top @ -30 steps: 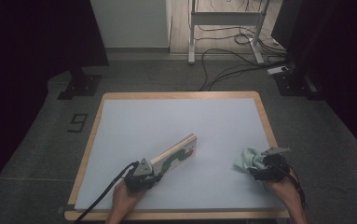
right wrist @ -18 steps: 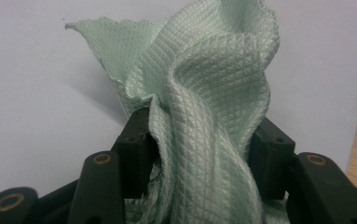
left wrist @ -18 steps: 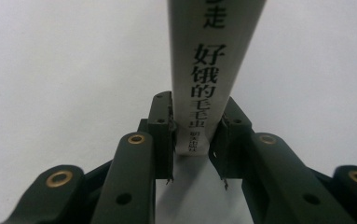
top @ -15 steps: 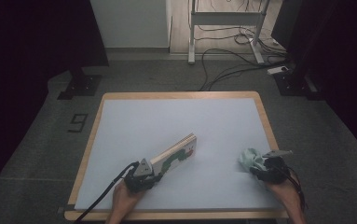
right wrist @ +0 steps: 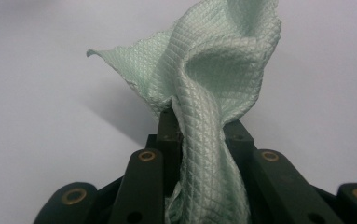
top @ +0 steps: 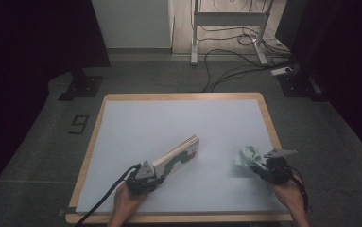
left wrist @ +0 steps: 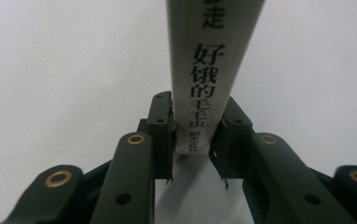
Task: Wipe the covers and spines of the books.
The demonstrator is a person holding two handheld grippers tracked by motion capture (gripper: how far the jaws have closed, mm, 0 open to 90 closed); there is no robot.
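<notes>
You work at a table [top: 122,142] with a pale top inside a light wooden rim; beyond its far edge, cables [top: 226,66] snake over the grey floor [top: 339,137] beneath a white metal frame [top: 228,19]; left of the table a dark stand base [top: 80,87] sits on that floor; nearer you lies a small dark bracket [top: 78,124].

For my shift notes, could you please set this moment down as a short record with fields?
Surface: white table top with a wooden rim
Left hand-held gripper: shut on the book, clamped at its spine end
Book: slanting away toward the table's middle, Chinese print on the spine
Right hand-held gripper: jaws have just been closing, now shut on the cloth
Cloth: pale green, quilted weave, bunched between the jaws
Spacing: book and cloth apart
</notes>
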